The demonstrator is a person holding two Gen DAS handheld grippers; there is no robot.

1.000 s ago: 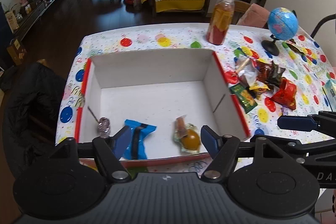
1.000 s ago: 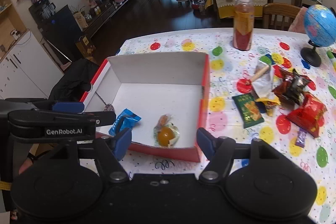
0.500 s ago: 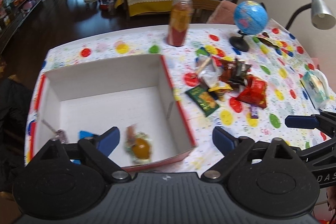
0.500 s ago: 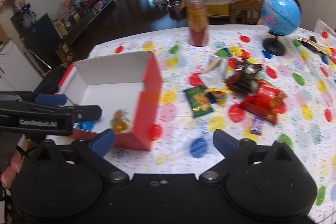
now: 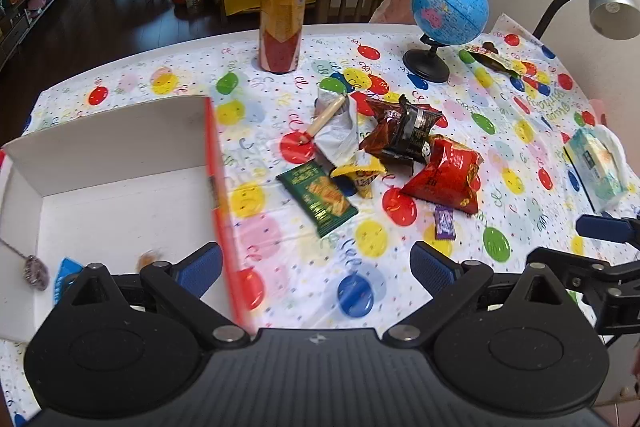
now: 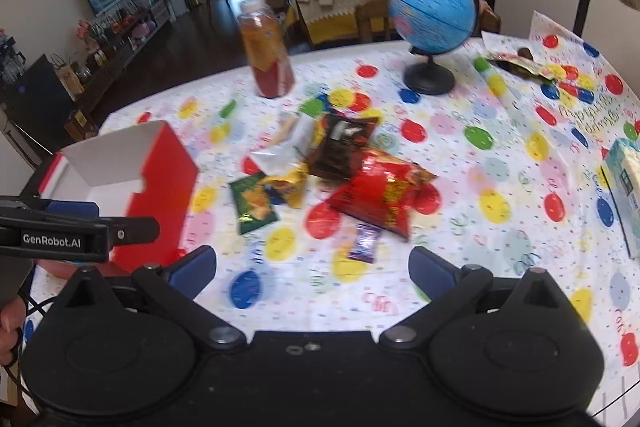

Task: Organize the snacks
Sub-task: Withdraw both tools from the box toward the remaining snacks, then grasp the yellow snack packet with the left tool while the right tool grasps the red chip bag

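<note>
While both the left gripper [image 5: 316, 263] and right gripper [image 6: 312, 267] hang wide open and empty, the snack pile [image 5: 384, 155] lies loose at twelve o'clock, with the red-walled box [image 5: 120, 163] at nine o'clock of it.

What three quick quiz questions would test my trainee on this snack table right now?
1. True or false: both grippers are open and empty.
2. Which lies nearest the right gripper: A) purple candy, B) globe, C) bottle?
3. Fill in: the green packet lies ____ the box.

Key: 1 true: left gripper too. 2 A. 3 outside, on the tablecloth.
</note>
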